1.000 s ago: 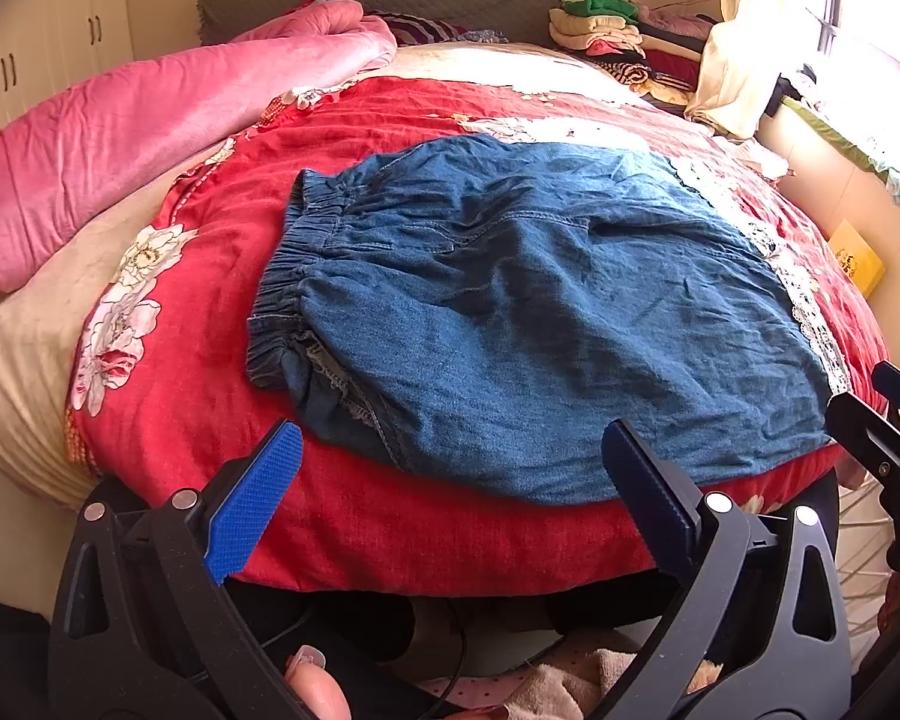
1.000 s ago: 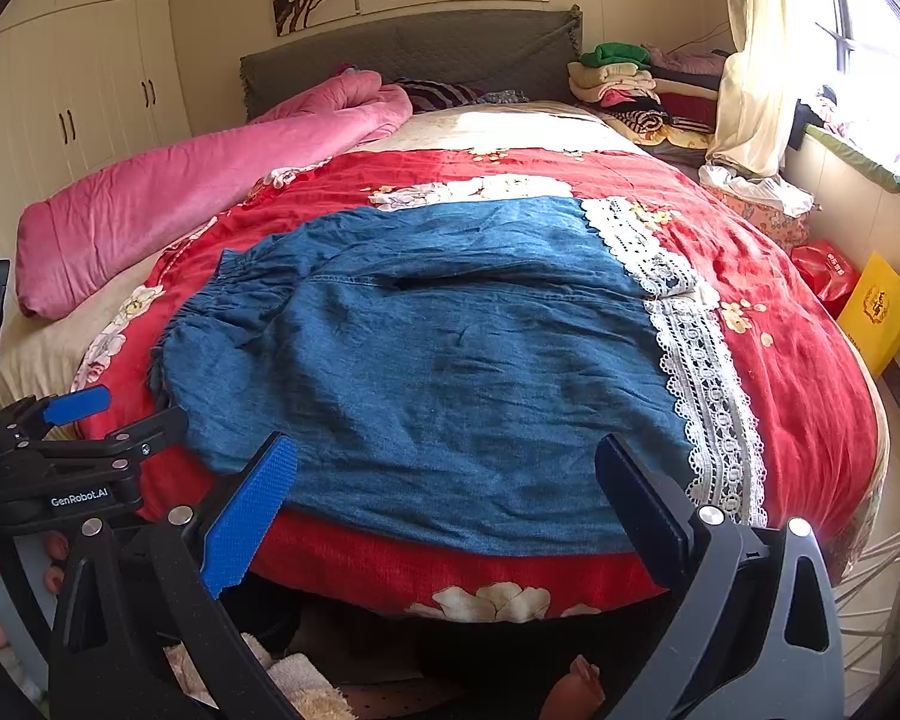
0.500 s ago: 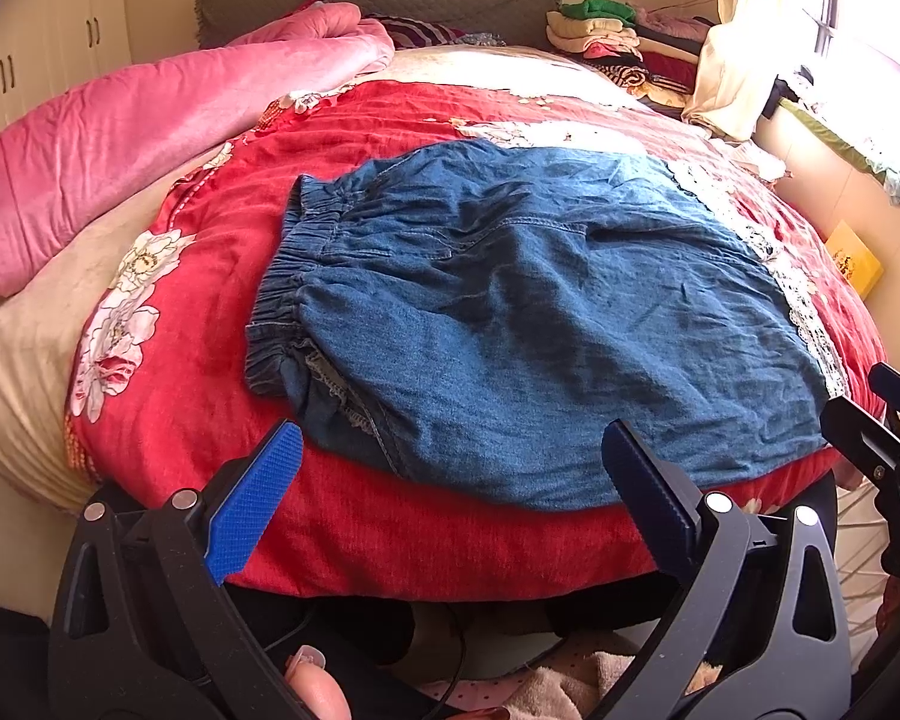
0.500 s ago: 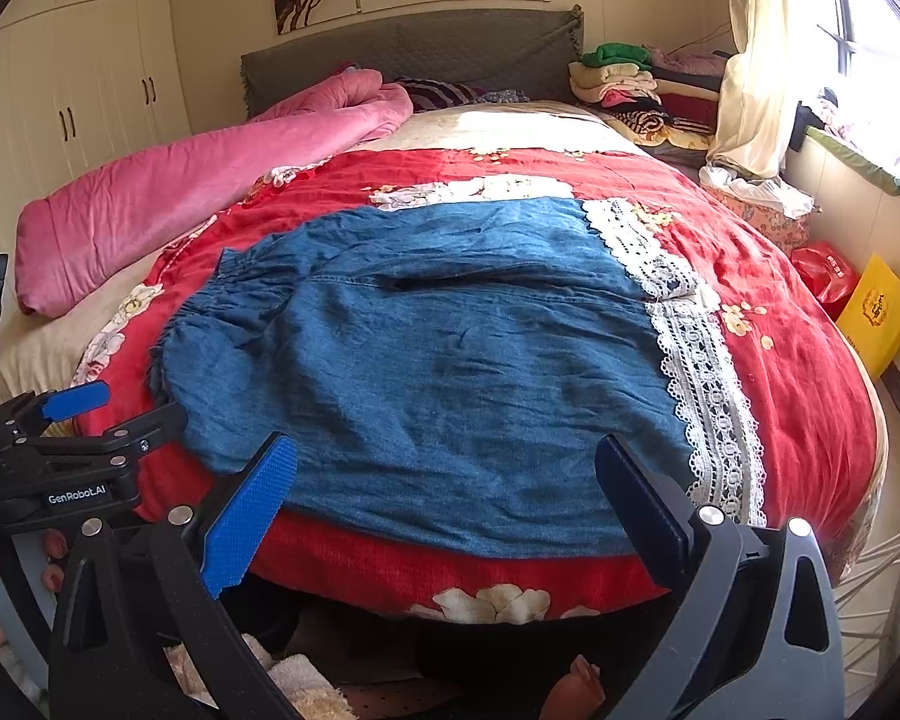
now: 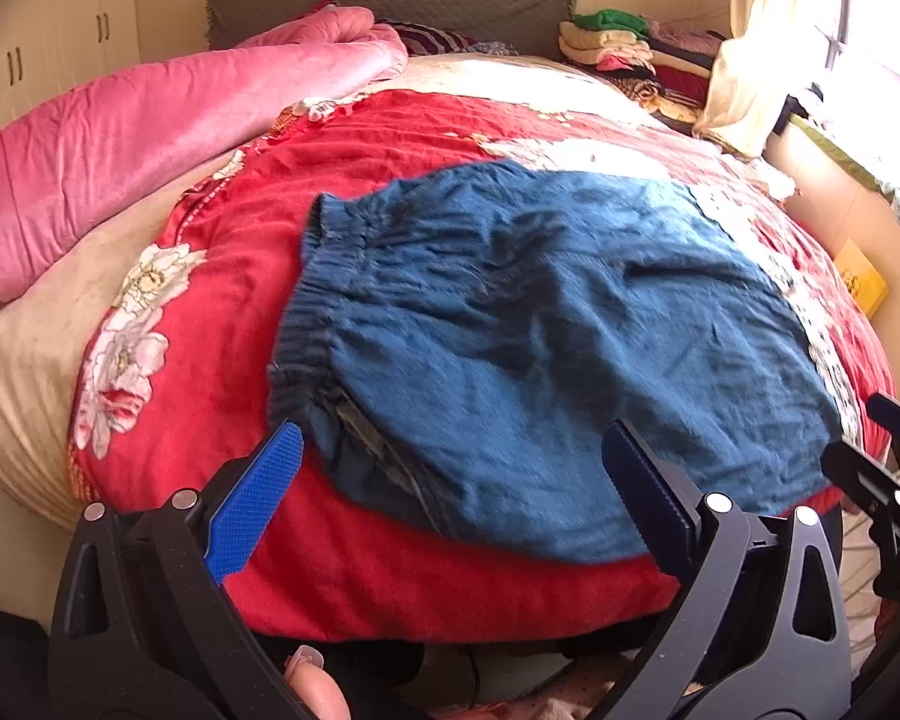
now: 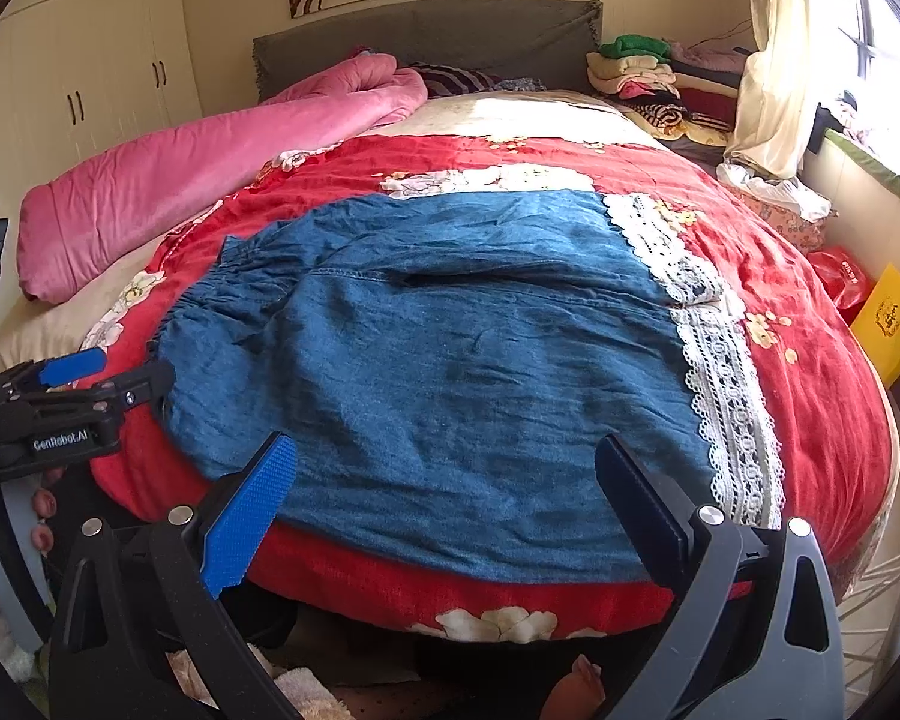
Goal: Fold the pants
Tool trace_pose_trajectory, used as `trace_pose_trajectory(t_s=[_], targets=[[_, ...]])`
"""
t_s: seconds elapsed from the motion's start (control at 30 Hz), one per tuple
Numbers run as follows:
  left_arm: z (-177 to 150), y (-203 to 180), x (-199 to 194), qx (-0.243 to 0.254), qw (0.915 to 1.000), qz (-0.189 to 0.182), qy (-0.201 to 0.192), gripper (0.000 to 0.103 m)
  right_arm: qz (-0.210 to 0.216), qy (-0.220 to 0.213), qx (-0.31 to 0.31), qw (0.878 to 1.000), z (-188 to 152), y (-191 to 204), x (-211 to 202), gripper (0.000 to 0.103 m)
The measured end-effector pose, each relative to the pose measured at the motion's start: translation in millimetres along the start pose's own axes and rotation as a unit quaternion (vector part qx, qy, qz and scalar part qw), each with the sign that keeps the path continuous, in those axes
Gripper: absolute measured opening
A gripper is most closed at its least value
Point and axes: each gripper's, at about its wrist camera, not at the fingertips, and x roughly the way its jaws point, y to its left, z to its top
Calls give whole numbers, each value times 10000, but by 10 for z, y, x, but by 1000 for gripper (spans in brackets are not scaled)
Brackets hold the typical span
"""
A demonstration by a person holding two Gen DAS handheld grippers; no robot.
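Note:
Blue denim pants (image 5: 540,336) lie spread flat on a red floral bed cover (image 5: 222,312), elastic waistband to the left, white lace hem (image 6: 726,396) to the right. They also show in the right wrist view (image 6: 450,360). My left gripper (image 5: 450,498) is open and empty, just above the pants' near left edge by the waistband corner. My right gripper (image 6: 444,504) is open and empty over the near edge of the pants, left of the lace. Each gripper shows at the edge of the other's view: the right one (image 5: 882,468), the left one (image 6: 72,384).
A pink quilt (image 6: 210,162) lies along the bed's left side. Folded clothes (image 6: 636,72) are stacked by the grey headboard (image 6: 426,36). A yellow box (image 6: 888,324) and red bag (image 6: 840,276) sit on the floor at the right. Wardrobes stand on the left.
Both grippers have moved forward and slightly down toward the near edge of the pants. The left wrist view is blurred by motion. The pants have not moved.

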Motion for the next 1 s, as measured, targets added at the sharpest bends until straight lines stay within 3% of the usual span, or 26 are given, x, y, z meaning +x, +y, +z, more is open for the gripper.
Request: trace_pose_trajectory(t_s=[0.33,0.5,0.77,0.8,0.87,0.9,0.93,0.97,1.0], targets=[[667,630,542,-186,9991,350,140,94,399,162,-582,9974,760,121,601,99],[958,844,954,-231,9988,173,395,94,804,382,-463,9950,1196,98,1029,99],[1261,910,1573,-47,9977,53,668,93,455,520,-1138,9911,1704,159,1714,99],[1279,907,1639,-16,9977,39,669,89,456,565,-1208,9900,1748,165,1800,99],[1311,908,1746,-47,9975,-44,697,71,609,661,-1299,9874,1853,185,1986,99],[1314,917,1816,-104,9970,-172,754,54,657,742,-1340,9860,1904,201,2083,99],[1317,921,1865,-142,9965,-254,787,44,737,813,-1376,9844,1942,213,2169,99],[1312,930,1911,-144,9965,-250,787,43,813,895,-1464,9818,1984,238,2273,99],[1312,937,1928,-125,9967,-276,754,33,820,957,-1588,9792,2016,267,2362,99]])
